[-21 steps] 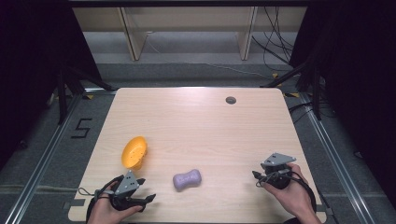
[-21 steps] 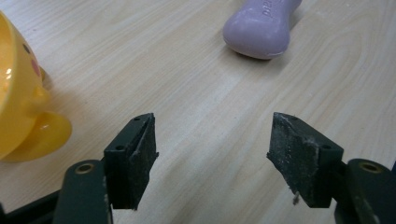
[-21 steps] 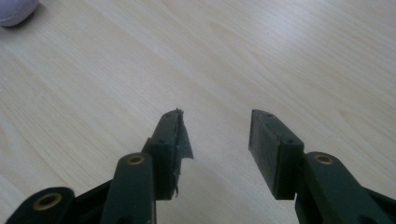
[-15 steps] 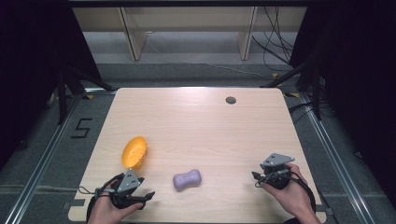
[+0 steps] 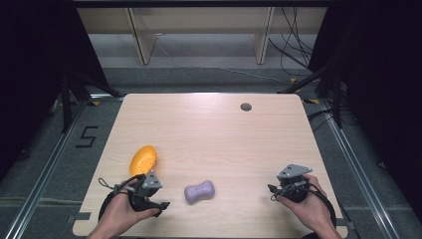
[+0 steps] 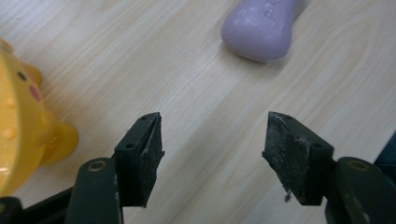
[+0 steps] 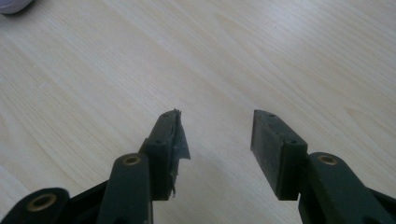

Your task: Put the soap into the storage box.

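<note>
Black two-jaw tool [image 6: 212, 140], grey plate (perhaps metal), trailing cable

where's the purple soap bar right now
In the high view the purple soap bar lies near the table's front edge, just right of the left gripper.

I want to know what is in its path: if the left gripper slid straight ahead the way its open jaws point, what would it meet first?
Probably the lilac peanut-shaped soap bar, slightly right of the left gripper line. The yellow plastic toy lies off to the side. Depth is uncertain.
</note>
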Demonstrator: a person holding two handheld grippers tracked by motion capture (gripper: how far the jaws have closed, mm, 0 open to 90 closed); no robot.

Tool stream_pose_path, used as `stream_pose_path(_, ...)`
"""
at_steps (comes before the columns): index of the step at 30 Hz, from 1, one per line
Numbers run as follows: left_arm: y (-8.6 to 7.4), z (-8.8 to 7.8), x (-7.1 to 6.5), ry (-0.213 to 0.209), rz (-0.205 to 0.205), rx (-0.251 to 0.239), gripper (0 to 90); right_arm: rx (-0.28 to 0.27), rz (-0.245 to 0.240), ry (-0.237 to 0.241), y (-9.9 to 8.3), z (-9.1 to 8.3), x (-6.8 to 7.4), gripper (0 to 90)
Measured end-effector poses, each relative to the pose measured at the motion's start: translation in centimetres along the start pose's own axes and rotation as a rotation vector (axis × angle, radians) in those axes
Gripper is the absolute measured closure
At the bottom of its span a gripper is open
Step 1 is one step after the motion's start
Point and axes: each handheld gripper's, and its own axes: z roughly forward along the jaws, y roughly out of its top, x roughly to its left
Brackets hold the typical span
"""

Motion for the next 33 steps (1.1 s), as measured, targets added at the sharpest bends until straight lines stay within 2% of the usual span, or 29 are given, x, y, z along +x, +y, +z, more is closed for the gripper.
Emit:
stream_pose_path(1, 0.0, 0.0, 0.0, 0.000, 0.000, 0.000, 35.6, 0.000, 0.000, 0.000, 0.0, 0.0, 0.0, 53.1)
stream_pose_path(3, 0.6, 0.0, 0.0, -0.025, 0.009, 0.036, 35.8, -0.005, -0.005, -0.004, 0.0, 0.0, 0.0, 53.1)
stream_pose_path(4, 1.0, 0.2, 0.1, -0.027, 0.037, 0.054, 37.0, 0.003, 0.009, 0.000, 0.0, 0.0, 0.1, 53.0)
stream_pose_path(5, 1.0, 0.2, 0.1, -0.027, 0.037, 0.054, 37.1, 0.003, 0.009, 0.000, 0.0, 0.0, 0.1, 53.0)
stream_pose_path(6, 1.2, 0.4, 0.1, -0.020, 0.015, 0.074, 37.1, 0.007, 0.008, 0.000, 0.1, 0.0, 0.1, 53.0)
stream_pose_path(8, 1.6, 0.5, 0.2, -0.028, 0.014, 0.089, 37.1, 0.009, 0.007, -0.001, 0.1, 0.0, 0.1, 52.8)
stream_pose_path(9, 2.0, 0.6, 0.2, -0.034, -0.001, 0.092, 35.8, 0.008, -0.009, 0.000, 0.0, 0.1, 0.1, 52.6)
stream_pose_path(14, 2.8, 0.8, 0.3, -0.054, -0.017, 0.085, 32.4, 0.007, -0.014, 0.011, 0.0, 0.2, 0.0, 52.3)
stream_pose_path(15, 3.1, 0.8, 0.5, -0.058, -0.001, 0.086, 32.2, 0.006, -0.014, 0.011, 0.0, 0.2, 0.0, 52.2)
stream_pose_path(17, 3.4, 0.8, 0.5, -0.074, -0.027, 0.074, 31.9, 0.002, -0.016, 0.010, 0.0, 0.2, 0.0, 52.2)
stream_pose_path(20, 3.9, 1.0, 0.6, -0.083, -0.024, 0.089, 32.0, 0.011, -0.015, 0.001, 0.0, 0.1, 0.1, 52.1)
stream_pose_path(23, 4.2, 1.2, 0.5, -0.089, -0.046, 0.101, 31.9, 0.012, -0.011, -0.002, 0.0, 0.1, 0.1, 52.1)
stream_pose_path(26, 4.7, 1.4, 0.5, -0.092, -0.037, 0.138, 31.9, 0.013, -0.013, -0.004, 0.0, 0.1, 0.1, 52.0)
stream_pose_path(27, 4.9, 1.3, 0.7, -0.089, -0.006, 0.157, 31.9, 0.013, -0.013, -0.004, 0.0, 0.1, 0.1, 52.0)
stream_pose_path(30, 5.3, 1.5, 0.6, -0.067, -0.029, 0.143, 35.8, 0.015, -0.009, -0.003, 0.0, 0.1, 0.1, 51.8)
stream_pose_path(31, 5.4, 1.4, 0.8, -0.071, -0.056, 0.151, 35.8, 0.016, -0.009, -0.002, 0.0, 0.1, 0.1, 51.8)
stream_pose_path(32, 5.5, 1.5, 1.0, -0.073, -0.119, 0.179, 37.1, 0.016, -0.013, -0.003, 0.0, 0.2, 0.1, 51.8)
stream_pose_path(33, 5.7, 1.4, 1.4, -0.070, -0.050, 0.181, 36.0, 0.017, -0.013, -0.002, 0.0, 0.2, 0.1, 51.7)
